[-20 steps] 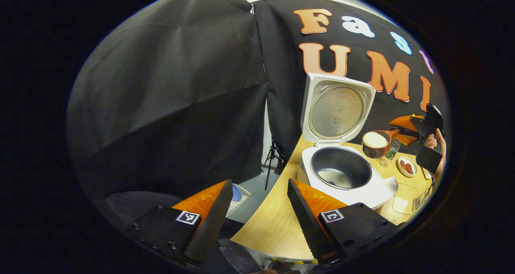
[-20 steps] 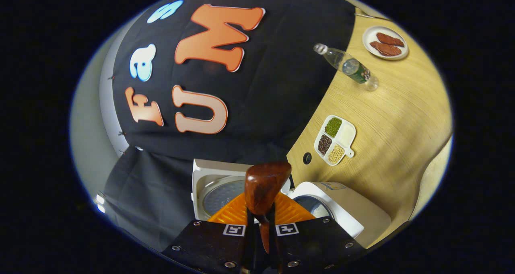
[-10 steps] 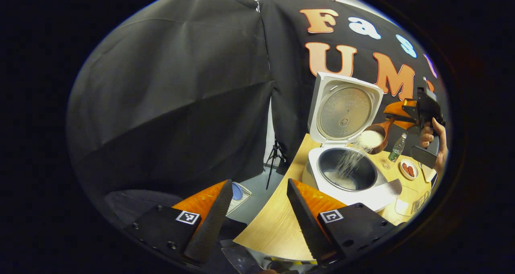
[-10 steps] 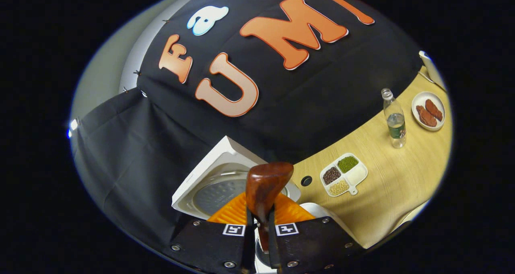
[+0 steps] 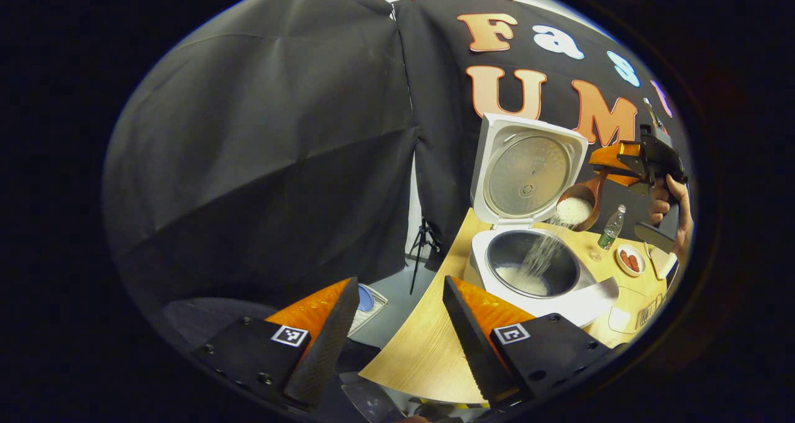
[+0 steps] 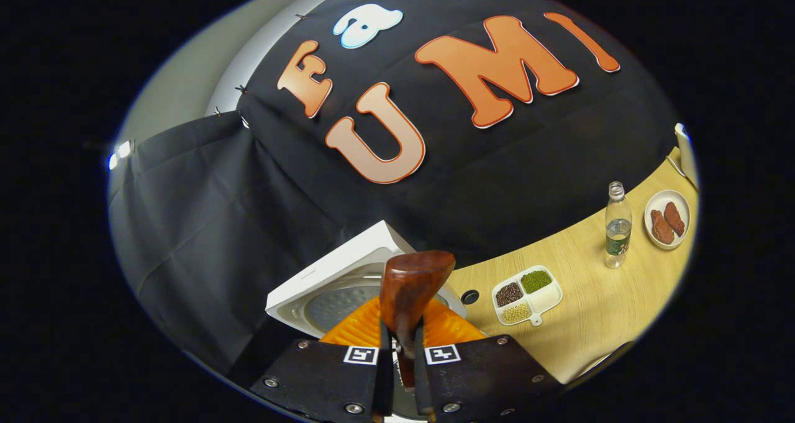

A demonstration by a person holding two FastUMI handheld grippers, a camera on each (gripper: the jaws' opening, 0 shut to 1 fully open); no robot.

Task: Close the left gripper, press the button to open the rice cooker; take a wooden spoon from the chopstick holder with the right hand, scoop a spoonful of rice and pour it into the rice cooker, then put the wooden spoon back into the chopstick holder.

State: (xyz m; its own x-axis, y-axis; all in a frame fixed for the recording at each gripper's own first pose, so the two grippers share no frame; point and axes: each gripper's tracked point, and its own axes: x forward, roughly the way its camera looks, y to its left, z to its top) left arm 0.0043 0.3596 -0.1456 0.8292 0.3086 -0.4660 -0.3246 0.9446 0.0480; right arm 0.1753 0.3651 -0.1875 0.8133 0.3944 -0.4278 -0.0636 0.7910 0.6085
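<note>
In the right gripper view, the brown wooden spoon hides part of the white rice cooker's raised lid; its bowl's inside faces away.

Left view afar, right view close — shared rice cooker.

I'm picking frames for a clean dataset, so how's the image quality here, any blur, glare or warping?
Left gripper view: the pouring rice streaks with motion blur; the rice cooker is sharp, with a soft sheen on its open lid. Right gripper view: the wooden spoon looms large and slightly soft; fisheye bends the table edge.
</note>
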